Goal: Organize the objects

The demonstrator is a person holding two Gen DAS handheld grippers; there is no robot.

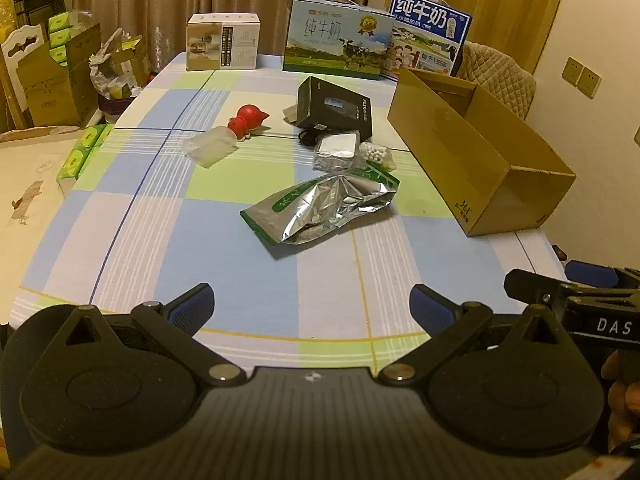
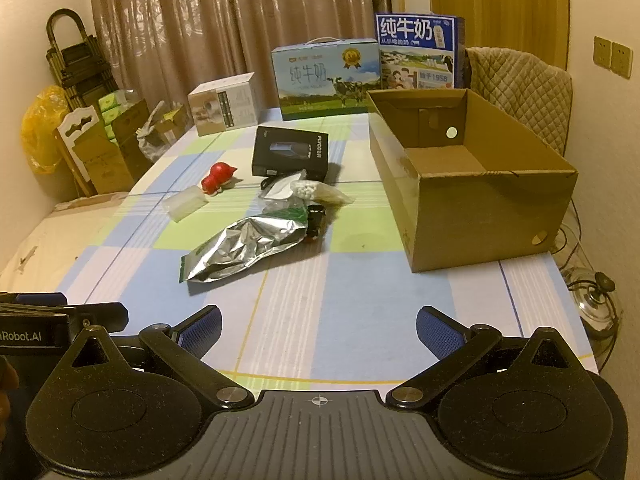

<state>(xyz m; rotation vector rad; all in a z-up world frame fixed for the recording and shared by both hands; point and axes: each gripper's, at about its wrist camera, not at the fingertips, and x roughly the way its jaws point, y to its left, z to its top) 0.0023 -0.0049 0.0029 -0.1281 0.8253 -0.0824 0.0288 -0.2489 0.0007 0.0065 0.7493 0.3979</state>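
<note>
A crumpled silver foil bag (image 1: 320, 208) (image 2: 248, 248) lies mid-table on the checked cloth. Behind it sit a clear packet of white beads (image 1: 376, 154) (image 2: 310, 190), a black product box (image 1: 334, 108) (image 2: 290, 154), a red toy (image 1: 248, 120) (image 2: 218, 176) and a clear plastic case (image 1: 210, 148) (image 2: 186, 202). An open brown cardboard box (image 1: 480, 152) (image 2: 492, 200) stands on the right, with nothing visible inside. My left gripper (image 1: 312, 308) and right gripper (image 2: 318, 330) hover open over the near table edge, with nothing between their fingers.
Two milk cartons (image 1: 340, 38) (image 2: 416, 52) and a white box (image 1: 222, 42) (image 2: 224, 104) stand along the table's far edge. Cardboard boxes with green tissue packs (image 1: 60, 72) crowd the floor on the left. A quilted chair (image 2: 528, 92) stands behind the cardboard box.
</note>
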